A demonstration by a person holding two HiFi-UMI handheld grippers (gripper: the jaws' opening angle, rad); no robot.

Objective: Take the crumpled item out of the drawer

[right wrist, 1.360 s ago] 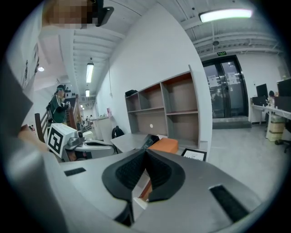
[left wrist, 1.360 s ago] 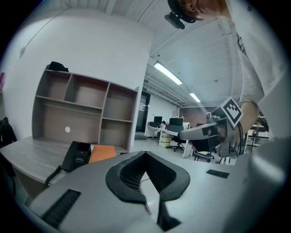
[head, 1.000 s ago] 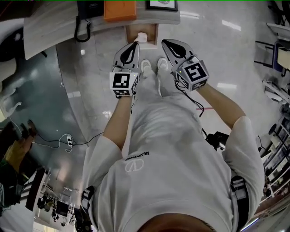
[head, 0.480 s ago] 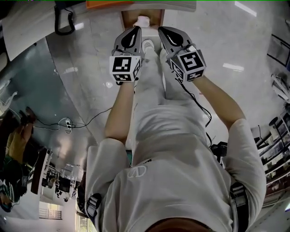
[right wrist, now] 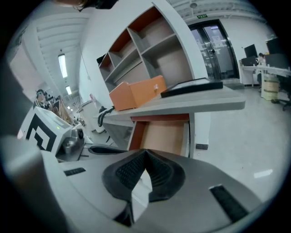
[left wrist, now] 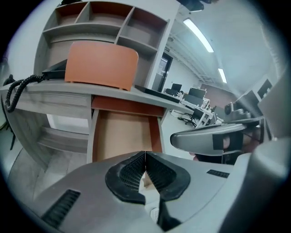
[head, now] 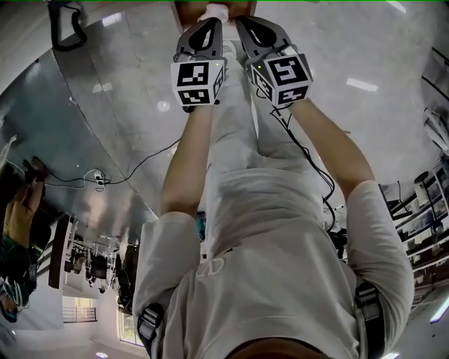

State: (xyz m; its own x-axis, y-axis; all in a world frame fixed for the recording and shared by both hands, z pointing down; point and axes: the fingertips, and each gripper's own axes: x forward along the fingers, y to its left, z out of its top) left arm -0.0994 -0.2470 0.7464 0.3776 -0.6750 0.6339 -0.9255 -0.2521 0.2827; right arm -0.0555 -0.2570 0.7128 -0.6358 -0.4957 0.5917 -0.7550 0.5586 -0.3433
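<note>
The open wooden drawer (left wrist: 123, 136) juts out under the desk top; its floor looks bare in both gripper views, as far as my jaws let me see. In the head view a white crumpled item (head: 216, 10) shows at the drawer's front, cut by the top edge. My left gripper (head: 209, 28) and right gripper (head: 245, 26) are held side by side just short of it, both shut with nothing between the pads. From the right gripper view the same drawer (right wrist: 166, 135) lies straight ahead of the shut jaws. A white patch shows in the gap below the pads; I cannot tell what it is.
An orange box (left wrist: 101, 67) and a corded phone (left wrist: 27, 84) sit on the desk top (left wrist: 150, 96), with open shelves (left wrist: 107, 20) above. The person's legs and white shoes are under the grippers. Cables trail on the glossy floor (head: 126, 175) at the left.
Both grippers have moved forward and up in the head view, closer to the drawer. The desk top and orange box have slid out past the top edge. Jaws stay shut.
</note>
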